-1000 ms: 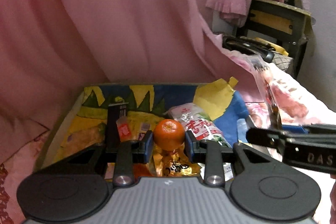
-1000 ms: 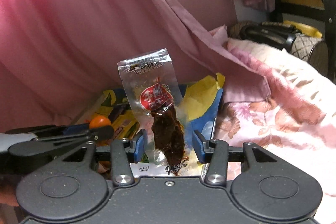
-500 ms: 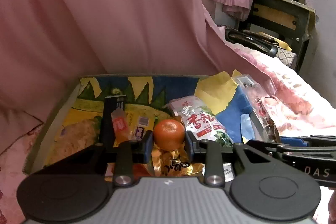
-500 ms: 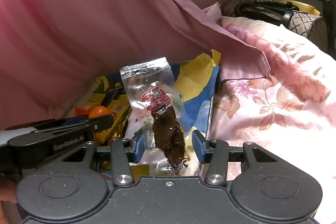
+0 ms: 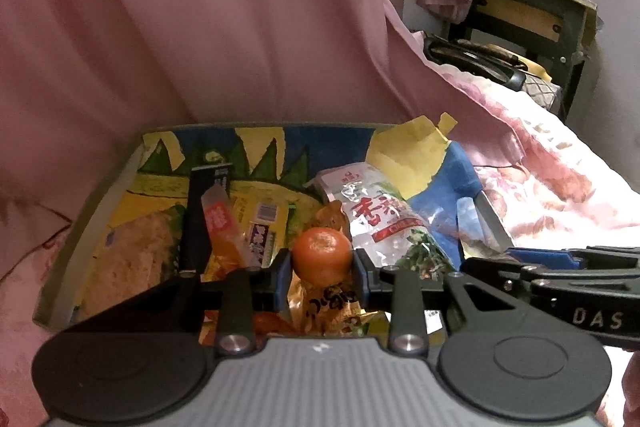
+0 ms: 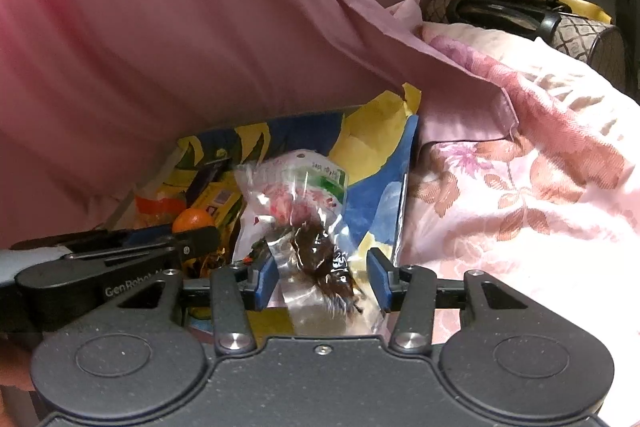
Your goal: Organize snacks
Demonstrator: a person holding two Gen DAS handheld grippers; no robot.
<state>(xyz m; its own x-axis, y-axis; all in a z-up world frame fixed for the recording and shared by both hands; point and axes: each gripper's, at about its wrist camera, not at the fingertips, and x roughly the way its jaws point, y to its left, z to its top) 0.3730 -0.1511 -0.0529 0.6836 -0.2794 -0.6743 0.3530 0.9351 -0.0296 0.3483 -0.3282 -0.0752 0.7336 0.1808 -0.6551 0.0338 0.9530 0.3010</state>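
Your left gripper [image 5: 322,273] hangs over the near edge of the tray [image 5: 96,211], and the tangerine [image 5: 322,257] sits between its fingers [image 5: 282,275], touching both. Under the tangerine lies a crinkled wrapper [image 5: 332,307]. At one o'clock from the fruit a snack bag [image 5: 372,211] lies flat in the tray; at ten o'clock a stick pack [image 5: 222,227] leans on other packets. Your right gripper [image 6: 322,277] comes in from three o'clock, over the tray's right rim, with a jerky pouch [image 6: 316,251] between its fingers [image 6: 266,277]. The tray rests on the bed [image 6: 520,195], the curtain [image 5: 200,27] behind it at twelve o'clock.
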